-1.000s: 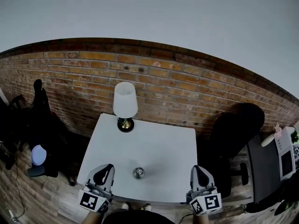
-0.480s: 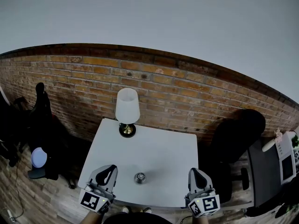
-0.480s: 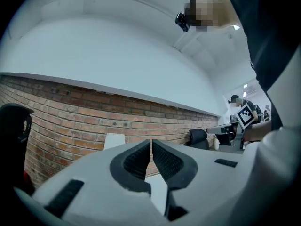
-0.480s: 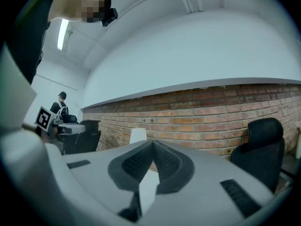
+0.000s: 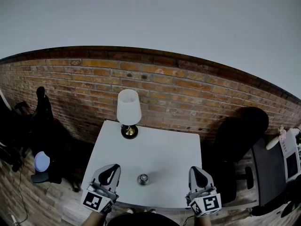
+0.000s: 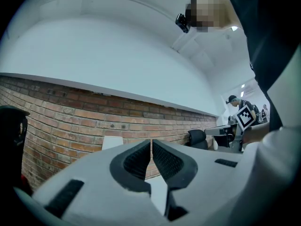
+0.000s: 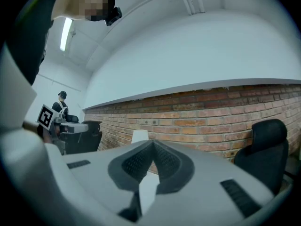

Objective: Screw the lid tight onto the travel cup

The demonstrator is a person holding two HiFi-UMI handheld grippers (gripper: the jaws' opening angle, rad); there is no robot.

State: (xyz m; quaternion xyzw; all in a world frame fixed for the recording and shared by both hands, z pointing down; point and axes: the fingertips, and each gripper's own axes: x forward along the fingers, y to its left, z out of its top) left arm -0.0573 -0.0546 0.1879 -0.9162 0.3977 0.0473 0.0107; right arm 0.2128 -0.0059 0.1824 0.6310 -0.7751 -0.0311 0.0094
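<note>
A small metal travel cup (image 5: 143,178) stands on the white table (image 5: 164,149), near its front edge, seen from above. My left gripper (image 5: 112,170) hovers at the front left of the table, left of the cup, shut and empty. My right gripper (image 5: 194,173) hovers at the front right, right of the cup, also shut with nothing in it. In the left gripper view the jaws (image 6: 151,147) meet at their tips; in the right gripper view the jaws (image 7: 153,147) touch too. Neither gripper view shows the cup. No separate lid is visible.
A lamp (image 5: 128,110) with a white shade and brass base stands at the table's back left, before a brick wall (image 5: 197,102). A black office chair (image 5: 240,135) stands right of the table; dark chairs (image 5: 42,126) stand left. Another person (image 6: 235,108) is far off.
The head view has tilted up a little, so table, cup and lamp sit lower in frame. Both grippers stay shut beside the cup.
</note>
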